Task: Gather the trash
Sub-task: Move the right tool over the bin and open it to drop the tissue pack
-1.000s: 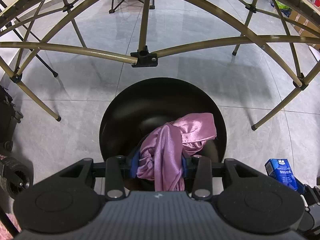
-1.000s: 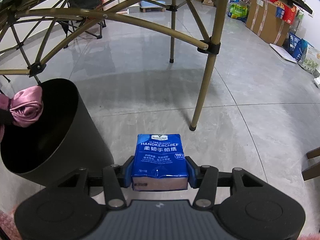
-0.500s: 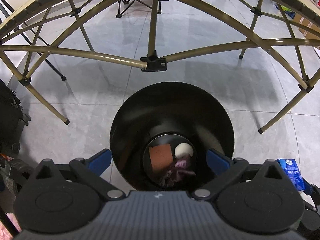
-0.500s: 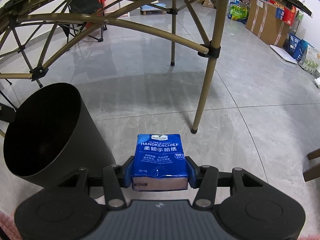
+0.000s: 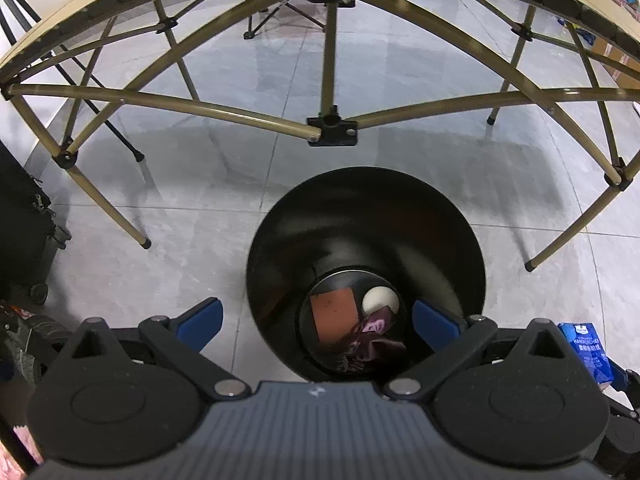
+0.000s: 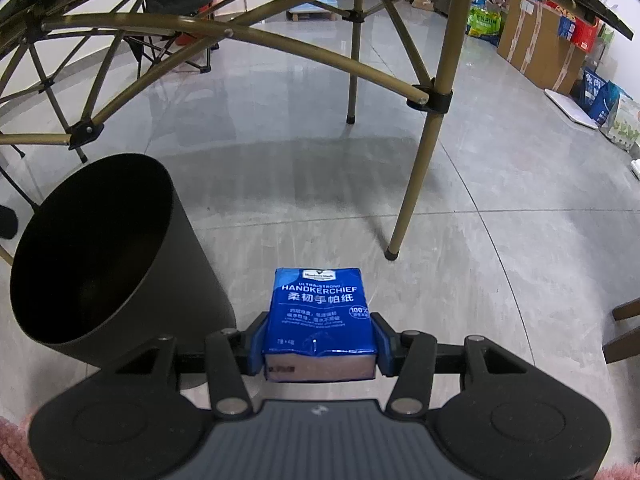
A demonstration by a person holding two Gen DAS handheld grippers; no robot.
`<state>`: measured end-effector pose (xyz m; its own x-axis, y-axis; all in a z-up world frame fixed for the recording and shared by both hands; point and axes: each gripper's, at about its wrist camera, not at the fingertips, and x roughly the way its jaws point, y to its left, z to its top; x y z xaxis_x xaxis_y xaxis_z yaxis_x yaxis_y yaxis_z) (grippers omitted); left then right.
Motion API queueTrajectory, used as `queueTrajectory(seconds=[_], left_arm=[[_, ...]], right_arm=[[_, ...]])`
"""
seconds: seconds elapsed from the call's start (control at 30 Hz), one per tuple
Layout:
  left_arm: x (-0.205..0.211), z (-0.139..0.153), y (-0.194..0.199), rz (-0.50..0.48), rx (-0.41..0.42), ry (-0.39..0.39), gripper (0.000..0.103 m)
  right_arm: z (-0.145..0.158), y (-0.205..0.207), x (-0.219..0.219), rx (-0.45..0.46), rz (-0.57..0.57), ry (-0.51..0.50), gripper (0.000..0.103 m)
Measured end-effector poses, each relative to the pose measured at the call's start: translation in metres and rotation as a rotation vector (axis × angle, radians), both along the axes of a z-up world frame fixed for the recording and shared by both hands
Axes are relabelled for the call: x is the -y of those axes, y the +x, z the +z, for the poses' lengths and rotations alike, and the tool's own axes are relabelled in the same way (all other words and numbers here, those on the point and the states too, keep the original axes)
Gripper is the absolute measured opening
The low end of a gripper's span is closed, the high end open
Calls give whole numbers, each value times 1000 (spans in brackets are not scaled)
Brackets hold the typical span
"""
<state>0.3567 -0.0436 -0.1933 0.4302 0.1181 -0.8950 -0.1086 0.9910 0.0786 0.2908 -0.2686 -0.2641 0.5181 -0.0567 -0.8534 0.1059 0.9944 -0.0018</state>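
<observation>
A black round trash bin (image 5: 360,200) stands on the grey tile floor below my left gripper (image 5: 318,322), whose blue pads are spread wide over the bin's mouth with nothing between them. At the bin's bottom lie a crumpled pink cloth (image 5: 370,342), a brown square piece (image 5: 334,314) and a white round object (image 5: 380,298). In the right wrist view my right gripper (image 6: 320,338) is shut on a blue handkerchief tissue pack (image 6: 320,312), to the right of the same bin (image 6: 192,280). The pack (image 5: 586,346) also shows at the left wrist view's right edge.
A folding table's tan metal legs and braces (image 5: 328,56) arch over the floor behind the bin; one leg (image 6: 416,172) stands just beyond the tissue pack. Cardboard boxes and bags (image 6: 552,44) line the far right wall. A black wheeled case (image 5: 24,236) sits at the left.
My left gripper opened and let go of the pink cloth, which fell to the bottom of the bin. The right gripper kept still with the tissue pack.
</observation>
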Motion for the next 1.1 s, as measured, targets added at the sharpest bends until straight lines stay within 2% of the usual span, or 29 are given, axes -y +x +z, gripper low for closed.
queueTrajectory(seconds=[0.63, 1.1], left_arm=[[-52, 13, -16, 91, 45, 14, 103], [-96, 18, -28, 154, 56, 2, 103]], right_arm=[[28, -3, -31, 41, 52, 46, 50], [52, 7, -84, 82, 145, 67, 50]])
